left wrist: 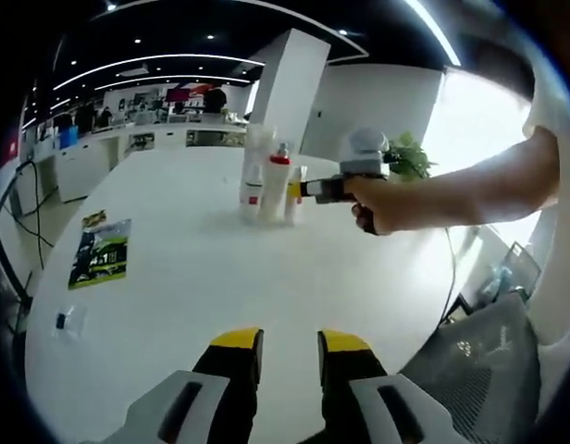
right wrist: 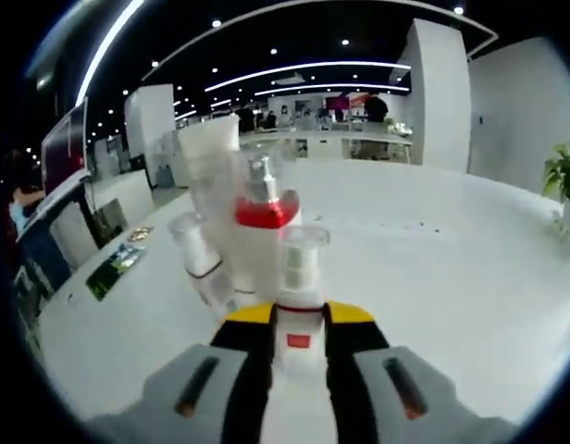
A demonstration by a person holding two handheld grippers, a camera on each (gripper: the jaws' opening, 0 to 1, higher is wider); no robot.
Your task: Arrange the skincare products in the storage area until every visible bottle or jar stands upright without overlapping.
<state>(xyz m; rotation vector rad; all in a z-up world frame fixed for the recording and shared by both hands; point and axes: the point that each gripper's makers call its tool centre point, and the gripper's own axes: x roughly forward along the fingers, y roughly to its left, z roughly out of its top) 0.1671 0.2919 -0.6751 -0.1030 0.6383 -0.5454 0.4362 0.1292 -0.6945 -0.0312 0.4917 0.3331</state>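
Gripping a clear-capped pump bottle (right wrist: 299, 296) upright, right gripper (right wrist: 299, 319) sits just beside the red-collared spray bottle (right wrist: 264, 217) w/ the cluster mid-table (left wrist: 220, 277). Lower straight, release w/o nudging neighbours; left gripper (left wrist: 290, 347) idles part-open, well apart.

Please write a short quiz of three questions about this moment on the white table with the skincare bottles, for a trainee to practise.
1. True or false: the left gripper is shut on a bottle.
2. What does the right gripper hold between its jaws? A) a leaflet B) the clear-capped pump bottle C) a plant
3. Fill in: the spray bottle in the group has a ____ collar.

Key:
1. False. Its jaws stand open over the bare white table, far from the bottles.
2. B. The bottle stands upright between the yellow-tipped jaws.
3. Red.
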